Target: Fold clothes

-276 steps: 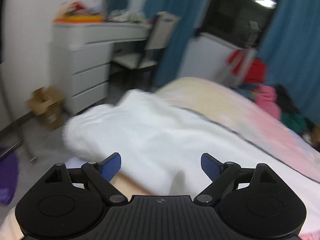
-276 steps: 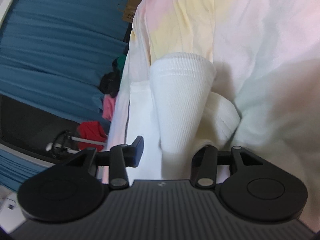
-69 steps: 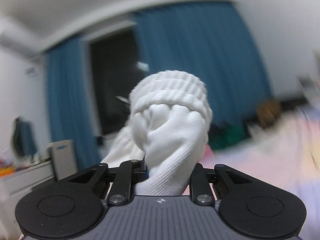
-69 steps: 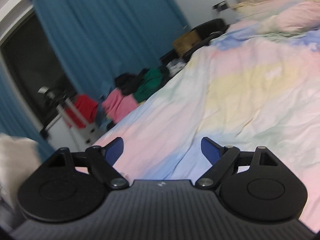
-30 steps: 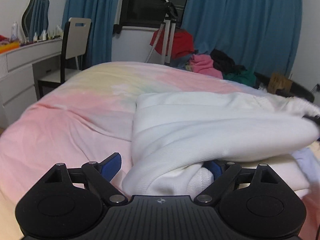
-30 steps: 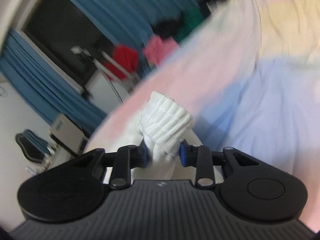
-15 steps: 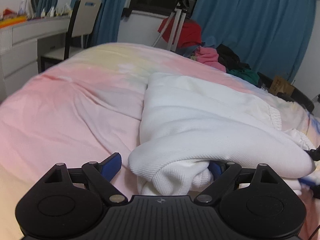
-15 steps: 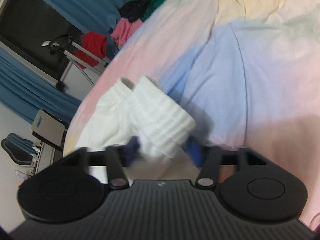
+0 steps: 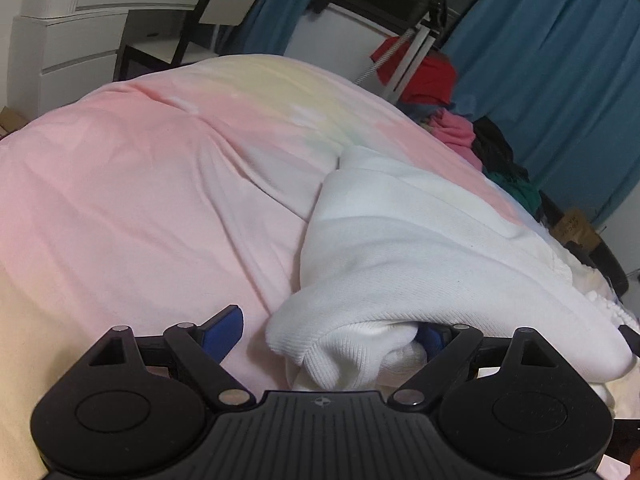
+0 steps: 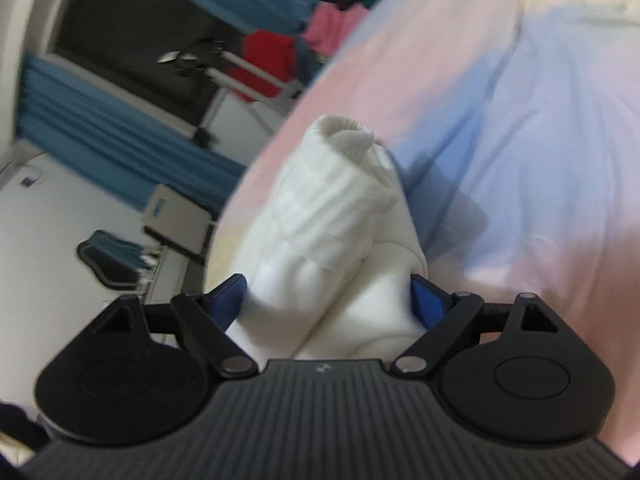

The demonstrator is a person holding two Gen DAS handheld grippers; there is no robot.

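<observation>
Lying bunched on the pastel bedspread [image 9: 160, 184]: one white knit garment [image 9: 400, 248]. My left gripper [image 9: 332, 332] stands spread wide, a fold of the garment between its blue pads, right pad partly covered. My right gripper [image 10: 328, 300] is likewise spread around the garment's ribbed cuff [image 10: 340, 184], not pinching.

White knit garment [image 9: 420, 264] bunched on pastel bedspread [image 9: 140, 200], ribbed cuff [image 10: 340, 200] bundled

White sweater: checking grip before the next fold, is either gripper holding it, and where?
Neither holds it. The white sweater lies between open jaws of both grippers.
</observation>
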